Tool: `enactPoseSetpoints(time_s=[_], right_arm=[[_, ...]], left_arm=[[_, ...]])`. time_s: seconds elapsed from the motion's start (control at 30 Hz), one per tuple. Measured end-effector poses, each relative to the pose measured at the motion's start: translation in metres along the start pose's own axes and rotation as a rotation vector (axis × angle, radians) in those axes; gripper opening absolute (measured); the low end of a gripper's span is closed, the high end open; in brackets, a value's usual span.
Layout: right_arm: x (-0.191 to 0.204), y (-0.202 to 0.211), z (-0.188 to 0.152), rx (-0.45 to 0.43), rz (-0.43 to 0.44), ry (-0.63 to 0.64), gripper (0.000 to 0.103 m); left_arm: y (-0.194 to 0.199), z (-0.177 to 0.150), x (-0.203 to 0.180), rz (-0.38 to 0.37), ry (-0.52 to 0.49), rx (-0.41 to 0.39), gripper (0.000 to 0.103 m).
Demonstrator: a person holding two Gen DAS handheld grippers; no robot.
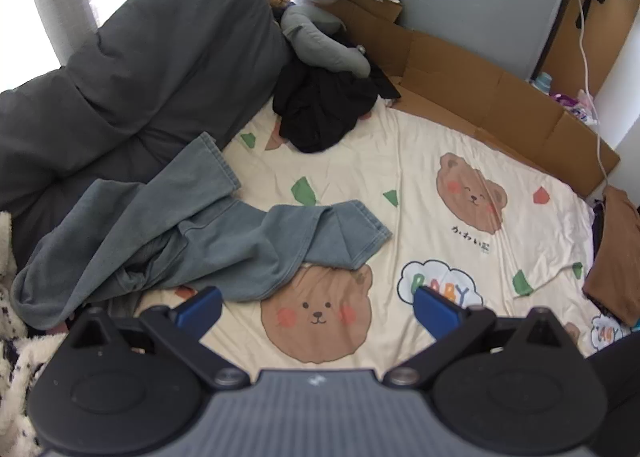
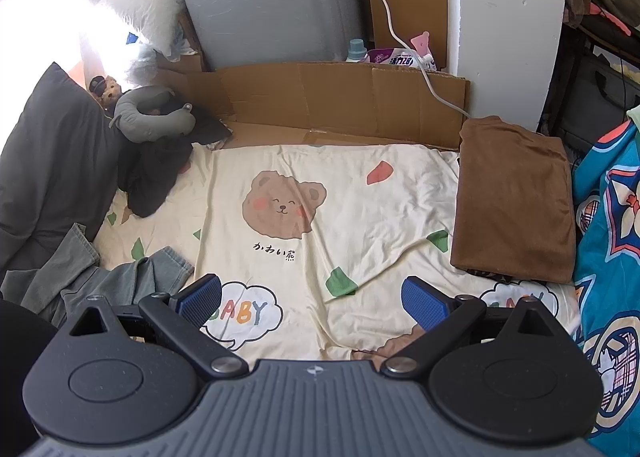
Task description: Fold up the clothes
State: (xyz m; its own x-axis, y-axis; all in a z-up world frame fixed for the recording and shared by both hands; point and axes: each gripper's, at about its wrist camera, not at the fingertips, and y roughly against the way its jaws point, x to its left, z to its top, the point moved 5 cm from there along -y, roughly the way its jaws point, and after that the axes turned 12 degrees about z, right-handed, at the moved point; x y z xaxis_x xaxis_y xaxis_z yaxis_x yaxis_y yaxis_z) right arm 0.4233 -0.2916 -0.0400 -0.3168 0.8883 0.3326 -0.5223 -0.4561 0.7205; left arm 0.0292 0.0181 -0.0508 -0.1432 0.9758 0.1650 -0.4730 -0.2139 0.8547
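Denim jeans point(image 1: 192, 241) lie crumpled and unfolded on the bear-print sheet point(image 1: 400, 161); both grippers hover empty above the bed.

Left wrist view: left gripper point(image 1: 318, 307) jaws spread wide, nothing between the blue pads; jeans at 10 o'clock from it, one leg's hem reaching toward 12, the other leg running up against the grey duvet point(image 1: 132, 69). Black garment point(image 1: 320, 113) heaped at 12 o'clock, far end of sheet. Right wrist view: right gripper point(image 2: 314, 303) jaws likewise wide apart, empty; folded brown garment point(image 2: 516, 201) at 2 o'clock; jeans at 9 o'clock.
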Motion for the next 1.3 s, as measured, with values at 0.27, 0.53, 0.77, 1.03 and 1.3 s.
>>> enactPoseSetpoints(time_s=[0.27,0.53,0.77,1.03,1.3], right_arm=[[-0.007,0.003,-0.008,-0.017,0.007,0.015,0.1],[-0.01,0.001,-0.006,-0.003,-0.007,0.006,0.1],[-0.011,-0.004,-0.005,0.015,-0.015,-0.001,0.1],[-0.01,-0.006,-0.004,0.022,-0.018,0.004,0.1],[-0.012,-0.007,-0.002,0.017,-0.022,-0.004,0.1]], left_arm=[[-0.001,0.006,0.014,0.002,0.016,-0.006,0.103],[-0.004,0.009,0.006,0.015,0.028,-0.001,0.103],[-0.007,0.01,-0.004,0.01,0.033,0.008,0.103],[-0.009,0.009,-0.007,0.005,0.033,0.009,0.103],[-0.013,0.008,-0.003,0.003,0.045,0.014,0.103]])
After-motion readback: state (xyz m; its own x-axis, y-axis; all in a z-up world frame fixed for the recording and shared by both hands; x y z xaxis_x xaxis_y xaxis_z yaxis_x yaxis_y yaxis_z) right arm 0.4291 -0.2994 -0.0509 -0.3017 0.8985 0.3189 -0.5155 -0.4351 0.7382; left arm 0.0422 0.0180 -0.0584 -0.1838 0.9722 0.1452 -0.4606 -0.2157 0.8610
